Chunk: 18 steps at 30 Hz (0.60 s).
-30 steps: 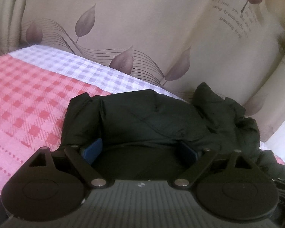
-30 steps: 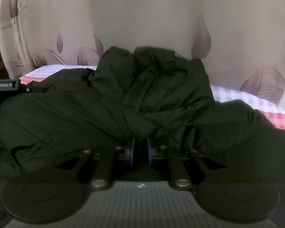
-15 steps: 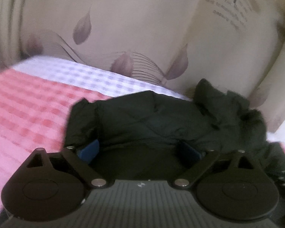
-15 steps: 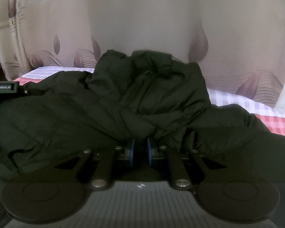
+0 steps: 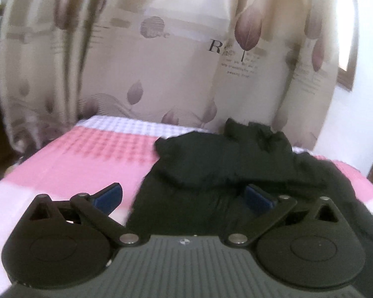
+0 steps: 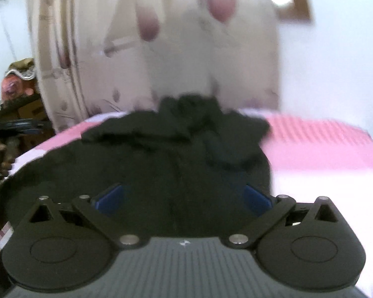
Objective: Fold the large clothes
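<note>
Left wrist view is showing the left gripper (image 5: 182, 198) and right gripper (image 6: 182, 198) both spreading wide and gripping nothing, pulled back over the black jacket (image 5: 226, 164) lying bunched on the pink checked bedcover (image 5: 87, 164), so the next grasp should be taking an outer edge squarely.

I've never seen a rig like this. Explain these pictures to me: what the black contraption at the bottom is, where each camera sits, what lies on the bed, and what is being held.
There is no robot: a person holds a two-finger gripper in each hand, each with a fisheye camera looking along its fingers. One picture shows the left gripper, the other the right gripper. The blue pieces are their pads. A dark jacket, loosely bunched, lies on a pink checked bedcover before a leaf-print curtain. Both grippers' jaws have just been opening; they stand wide and hold nothing.
</note>
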Motion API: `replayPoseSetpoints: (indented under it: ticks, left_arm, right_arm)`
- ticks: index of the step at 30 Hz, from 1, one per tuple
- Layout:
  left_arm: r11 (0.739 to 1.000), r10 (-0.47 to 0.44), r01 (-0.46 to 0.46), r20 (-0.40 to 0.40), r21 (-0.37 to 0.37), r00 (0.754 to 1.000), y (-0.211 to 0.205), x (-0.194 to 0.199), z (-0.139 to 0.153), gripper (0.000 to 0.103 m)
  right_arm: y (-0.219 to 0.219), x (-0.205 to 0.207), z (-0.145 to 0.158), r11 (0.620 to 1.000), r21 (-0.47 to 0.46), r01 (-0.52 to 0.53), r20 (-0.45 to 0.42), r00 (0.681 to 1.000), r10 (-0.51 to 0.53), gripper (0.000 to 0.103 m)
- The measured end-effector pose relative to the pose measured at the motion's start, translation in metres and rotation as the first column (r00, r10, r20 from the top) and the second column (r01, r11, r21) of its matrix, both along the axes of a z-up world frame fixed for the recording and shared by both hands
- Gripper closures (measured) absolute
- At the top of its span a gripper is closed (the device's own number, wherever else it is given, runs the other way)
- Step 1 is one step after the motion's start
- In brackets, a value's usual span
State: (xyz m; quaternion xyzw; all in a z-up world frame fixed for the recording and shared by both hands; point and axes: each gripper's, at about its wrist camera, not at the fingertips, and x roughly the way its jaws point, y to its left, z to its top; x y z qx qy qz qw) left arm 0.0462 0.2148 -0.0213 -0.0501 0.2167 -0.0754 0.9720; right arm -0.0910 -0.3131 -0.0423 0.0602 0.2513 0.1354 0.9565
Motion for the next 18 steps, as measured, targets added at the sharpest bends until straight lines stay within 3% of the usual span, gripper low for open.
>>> replayPoseSetpoints:
  ticks: [4, 7, 10, 14, 16, 17, 18]
  left_arm:
    - [0.999, -0.049, 0.05, -0.066, 0.011, 0.997, 0.028, -0.053, -0.013, 0.0]
    - [0.999, -0.036, 0.037, -0.124, 0.005, 0.992, 0.042, -0.073, -0.03, 0.0]
    - [0.998, -0.03, 0.022, -0.156, -0.051, 0.987, 0.055, -0.085, -0.046, 0.0]
    - [0.979, -0.085, 0.042, -0.209, -0.201, 0.974, 0.067, -0.088, -0.066, 0.002]
    - [0.963, -0.136, 0.072, -0.238, -0.259, 0.962, 0.066, -0.083, -0.075, 0.008]
    - [0.956, -0.165, 0.095, -0.241, -0.278, 0.957, 0.064, -0.082, -0.077, 0.015]
    - [0.953, -0.184, 0.113, -0.238, -0.282, 0.954, 0.062, -0.082, -0.077, 0.026]
  right_arm:
    - [-0.02, -0.043, -0.02, 0.993, 0.106, 0.059, -0.067, 0.996, -0.052, 0.0]
    - [-0.027, -0.063, -0.035, 0.972, 0.216, 0.096, -0.119, 0.99, -0.072, 0.0]
    - [-0.029, -0.07, -0.045, 0.96, 0.257, 0.112, -0.15, 0.986, -0.075, 0.0]
    - [-0.034, -0.073, -0.057, 0.938, 0.316, 0.141, -0.18, 0.98, -0.086, 0.0]
    - [-0.036, -0.073, -0.069, 0.914, 0.374, 0.156, -0.217, 0.973, -0.077, 0.0]
    - [-0.036, -0.075, -0.075, 0.903, 0.4, 0.157, -0.224, 0.972, -0.07, 0.003]
    - [-0.035, -0.075, -0.077, 0.896, 0.416, 0.154, -0.221, 0.973, -0.065, 0.018]
